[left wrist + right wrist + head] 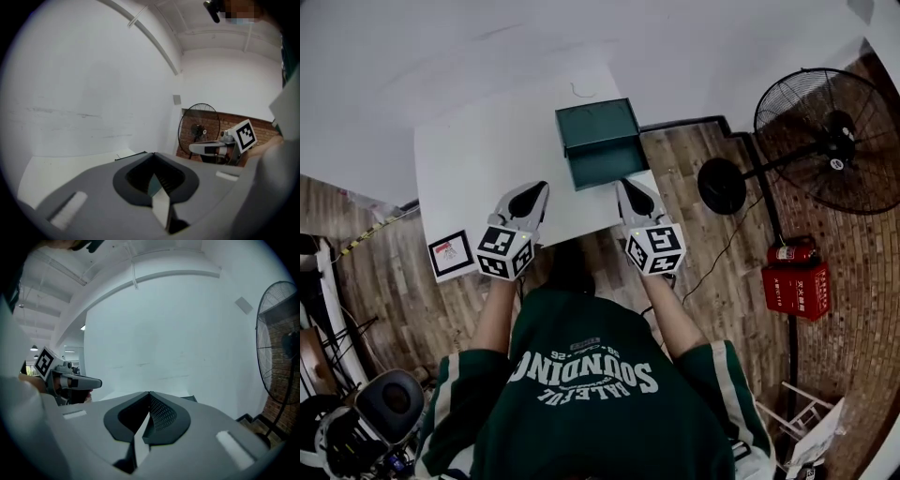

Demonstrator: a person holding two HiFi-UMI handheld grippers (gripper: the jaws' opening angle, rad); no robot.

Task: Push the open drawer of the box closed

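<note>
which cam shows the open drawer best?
Head view: the drawer is seen from above, pulled out of the green box on the table. Both gripper views catch only a dark sliver of the box's edge.

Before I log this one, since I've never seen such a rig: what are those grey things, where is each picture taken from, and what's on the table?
There is no robot. A person holds a two-jaw tool in each hand. The head view comes from a camera on their head, looking down. The other two views ride on the grippers. On the white table sit a green box with its drawer pulled open, and a small printed card. The left gripper and right gripper have their jaws shut on nothing, near the drawer.
</note>
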